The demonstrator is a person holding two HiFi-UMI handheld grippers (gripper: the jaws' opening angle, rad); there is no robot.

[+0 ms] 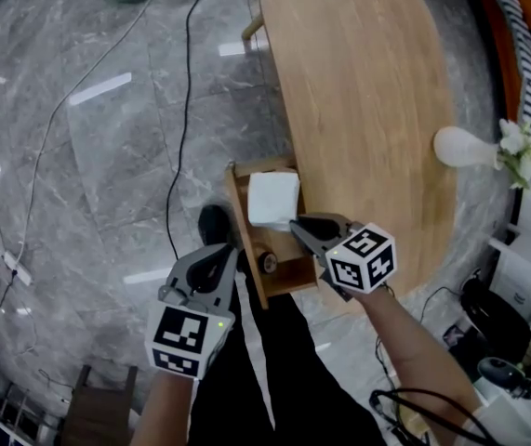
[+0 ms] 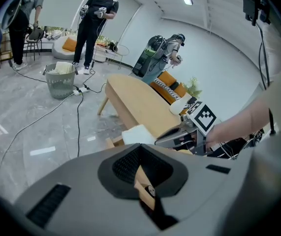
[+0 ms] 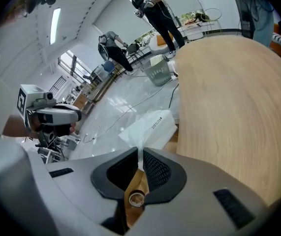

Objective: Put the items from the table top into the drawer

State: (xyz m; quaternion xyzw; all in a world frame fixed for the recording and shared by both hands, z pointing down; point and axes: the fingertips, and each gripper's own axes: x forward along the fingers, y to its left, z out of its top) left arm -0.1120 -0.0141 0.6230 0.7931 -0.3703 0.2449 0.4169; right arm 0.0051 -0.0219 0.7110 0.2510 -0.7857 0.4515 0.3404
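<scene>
A white plastic-wrapped tissue pack [image 1: 272, 198] hangs over the open wooden drawer [image 1: 288, 277] at the table's left edge. My right gripper [image 1: 296, 224] is shut on a corner of its wrapper. In the right gripper view the film of the pack [image 3: 150, 127] is pinched between the gripper's [image 3: 140, 154] closed tips. A tape roll [image 1: 268, 263] lies inside the drawer. My left gripper [image 1: 230, 250] hovers just left of the drawer front, jaws together and nothing in them. In the left gripper view this gripper [image 2: 140, 149] faces the pack [image 2: 138, 133] and the right gripper [image 2: 179, 134].
The oval wooden table [image 1: 367, 91] carries a white vase [image 1: 457, 147] with white flowers [image 1: 521, 151] near its right edge. Cables [image 1: 186, 82] run over the grey marble floor. A ribbed bin [image 2: 60, 80] and several people stand at the far side of the room.
</scene>
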